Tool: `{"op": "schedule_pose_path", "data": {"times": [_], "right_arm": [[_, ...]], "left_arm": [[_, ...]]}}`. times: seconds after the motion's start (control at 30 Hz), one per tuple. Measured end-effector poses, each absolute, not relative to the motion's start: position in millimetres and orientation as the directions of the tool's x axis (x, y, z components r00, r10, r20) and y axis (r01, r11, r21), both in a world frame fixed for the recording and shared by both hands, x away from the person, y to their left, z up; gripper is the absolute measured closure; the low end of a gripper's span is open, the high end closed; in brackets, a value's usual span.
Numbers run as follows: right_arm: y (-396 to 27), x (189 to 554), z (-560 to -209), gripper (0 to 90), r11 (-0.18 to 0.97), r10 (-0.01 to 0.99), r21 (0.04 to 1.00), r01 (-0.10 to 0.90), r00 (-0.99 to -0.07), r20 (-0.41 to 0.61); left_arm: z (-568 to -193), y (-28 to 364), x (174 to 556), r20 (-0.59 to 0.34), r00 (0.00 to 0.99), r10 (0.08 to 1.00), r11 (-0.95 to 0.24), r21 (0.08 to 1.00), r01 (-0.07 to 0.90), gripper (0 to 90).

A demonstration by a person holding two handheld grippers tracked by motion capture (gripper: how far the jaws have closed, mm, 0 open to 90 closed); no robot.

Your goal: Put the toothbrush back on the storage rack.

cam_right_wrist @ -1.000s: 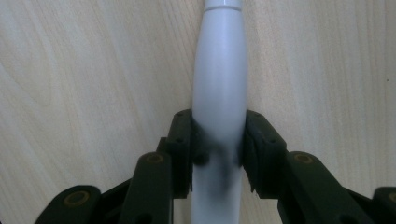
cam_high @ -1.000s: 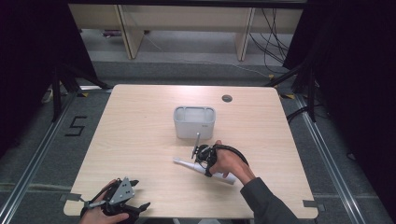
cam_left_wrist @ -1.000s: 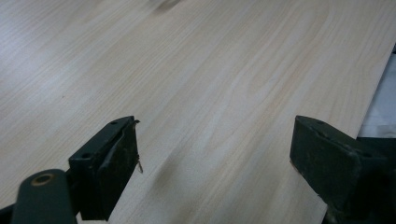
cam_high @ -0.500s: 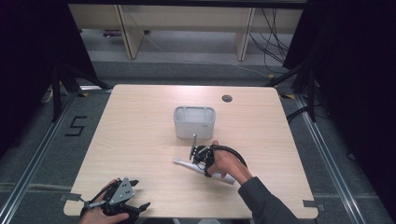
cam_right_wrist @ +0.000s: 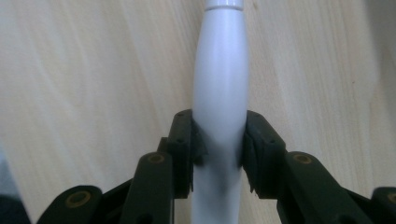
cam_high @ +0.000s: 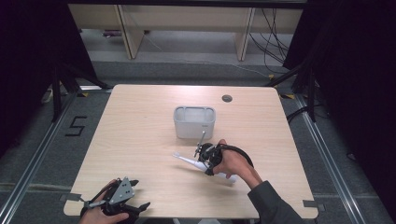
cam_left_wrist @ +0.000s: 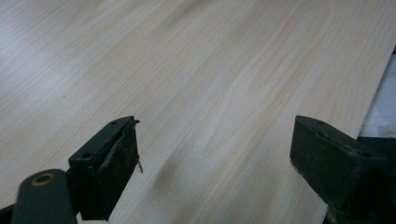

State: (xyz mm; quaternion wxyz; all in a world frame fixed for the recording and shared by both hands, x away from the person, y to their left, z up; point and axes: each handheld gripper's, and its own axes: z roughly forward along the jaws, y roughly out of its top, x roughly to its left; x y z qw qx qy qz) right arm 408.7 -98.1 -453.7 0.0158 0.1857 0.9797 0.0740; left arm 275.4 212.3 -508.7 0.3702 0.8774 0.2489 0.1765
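One white toothbrush [cam_high: 196, 163] is what you're working, and your right hand-held gripper [cam_high: 205, 161] has both jaws clamped on its handle [cam_right_wrist: 220, 93], the pads pressing on the thick, rounded middle. It lies flat on the surface [cam_high: 140, 130], just in front of the grey bin [cam_high: 194, 122] on your side, its thin head end pointing off to the bin's left. I'd judge it light and stiff, but that smooth, glossy plastic looks slippery and the body tapers, so it could slide or twist between the pads. The fat belly where you have it seems the best hold; the slim neck would likely pivot. Your left hand-held gripper [cam_high: 116, 203] rests well back from the bin, at the near edge, jaws spread wide with only bare wood between them. Count: one toothbrush, one bin, two grippers.
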Motion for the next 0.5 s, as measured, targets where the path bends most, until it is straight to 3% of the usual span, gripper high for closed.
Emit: {"op": "schedule_pose_path", "data": {"times": [0.07,0.13,0.2,0.5], "right_arm": [[-101,407,-450,66.6,0.918,0.366,0.166,0.361,-0.931,0.003],[-112,407,-439,66.6,0.905,0.333,0.279,0.323,-0.943,0.009],[-118,405,-431,66.6,0.872,0.370,0.330,0.361,-0.928,0.038],[-143,408,-408,66.6,0.730,0.428,0.584,0.355,-0.904,0.014]], "left_arm": [[-510,212,276,0.127,0.812,0.570,-0.595,0.745,0.301,14.8],[-509,212,276,0.124,0.815,0.566,-0.597,0.743,0.302,14.7],[-510,212,276,0.124,0.814,0.567,-0.597,0.743,0.303,14.8],[-509,212,276,0.133,0.814,0.566,-0.607,0.735,0.302,14.8]]}}
